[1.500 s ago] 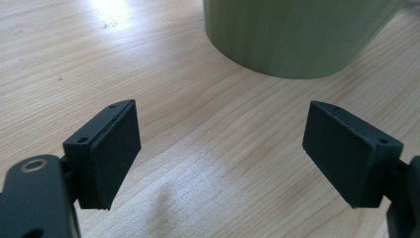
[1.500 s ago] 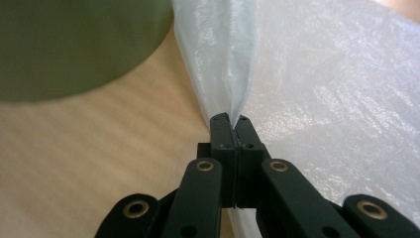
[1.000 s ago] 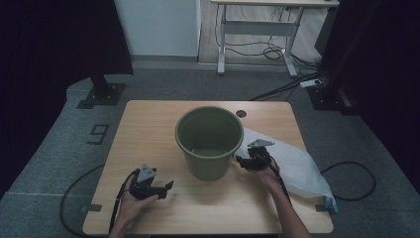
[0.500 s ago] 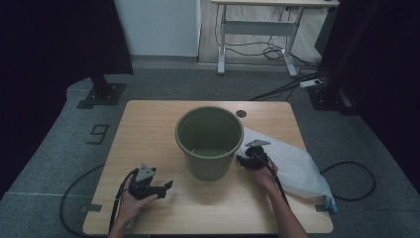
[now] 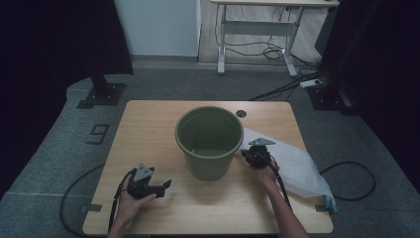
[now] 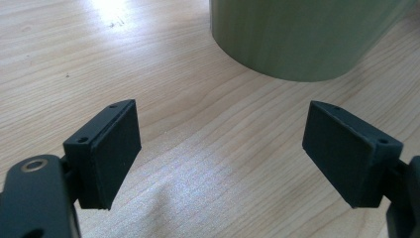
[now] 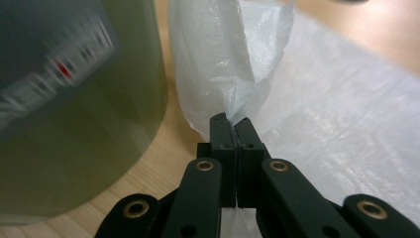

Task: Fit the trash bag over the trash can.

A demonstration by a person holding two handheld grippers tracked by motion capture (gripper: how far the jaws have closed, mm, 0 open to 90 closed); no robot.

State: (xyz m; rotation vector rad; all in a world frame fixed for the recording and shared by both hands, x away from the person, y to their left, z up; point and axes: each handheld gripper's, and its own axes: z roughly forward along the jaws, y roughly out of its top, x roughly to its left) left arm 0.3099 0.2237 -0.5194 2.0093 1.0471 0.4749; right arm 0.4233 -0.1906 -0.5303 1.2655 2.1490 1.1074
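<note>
Grey carpet floor (image 5: 59, 148), white wall (image 5: 158, 25), black curtains (image 5: 49, 39), a white-legged desk (image 5: 262, 25) with cables beyond.

overhead forward-down, 2 close gripper views

A wooden table (image 5: 148, 124) stands on grey carpet (image 5: 59, 148), a white desk (image 5: 257, 20) behind.

A light wooden table (image 5: 148, 124) carries a green plastic bucket (image 5: 209, 141) standing upright near its middle, with a white plastic bag (image 5: 297, 166) lying flat just right of it
</note>
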